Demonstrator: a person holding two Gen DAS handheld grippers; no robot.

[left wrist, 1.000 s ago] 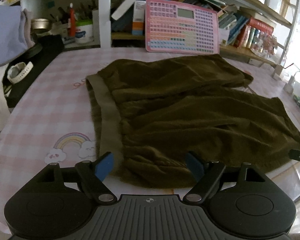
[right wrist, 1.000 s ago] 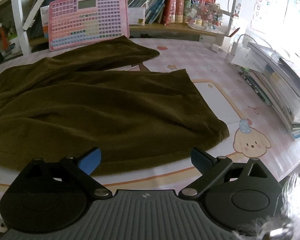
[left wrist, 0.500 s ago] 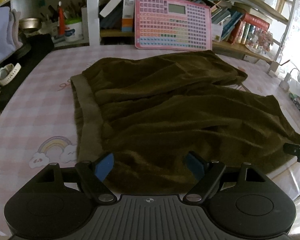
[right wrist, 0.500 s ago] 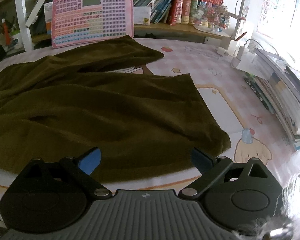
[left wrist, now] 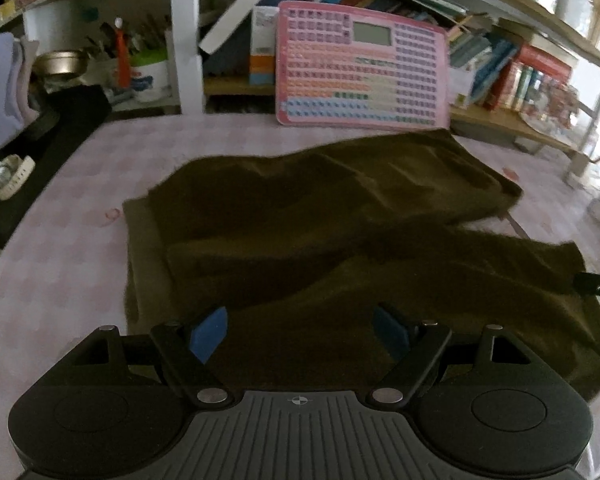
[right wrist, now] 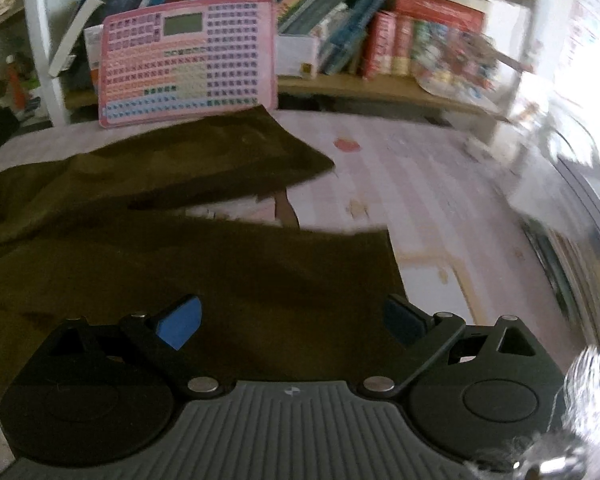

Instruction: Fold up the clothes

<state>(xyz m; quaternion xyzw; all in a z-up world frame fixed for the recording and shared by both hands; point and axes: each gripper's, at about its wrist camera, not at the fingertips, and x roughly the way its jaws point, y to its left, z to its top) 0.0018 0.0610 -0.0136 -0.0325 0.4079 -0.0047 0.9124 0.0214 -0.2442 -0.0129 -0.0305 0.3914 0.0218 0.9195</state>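
Olive-brown shorts are being presented spread, legs apart and unfolded, on the desk, both hand-held grippers being held wide and empty.

1. We see a table covered with a pale pink checked cloth; printed cartoon motifs mark it toward its right edge.
2. Along the table's far edge stands a shelf unit with white uprights and wooden boards.
3. Rows of books fill the shelf, and a pink keyboard-style board leans against it at the table's far edge.
4. On the shelf's left part we make out a metal bowl and a white tub.
5. Strong daylight washes out the right side; its source is too blurred to tell.
6. At the table's left edge lies a black item with a white watch on it.
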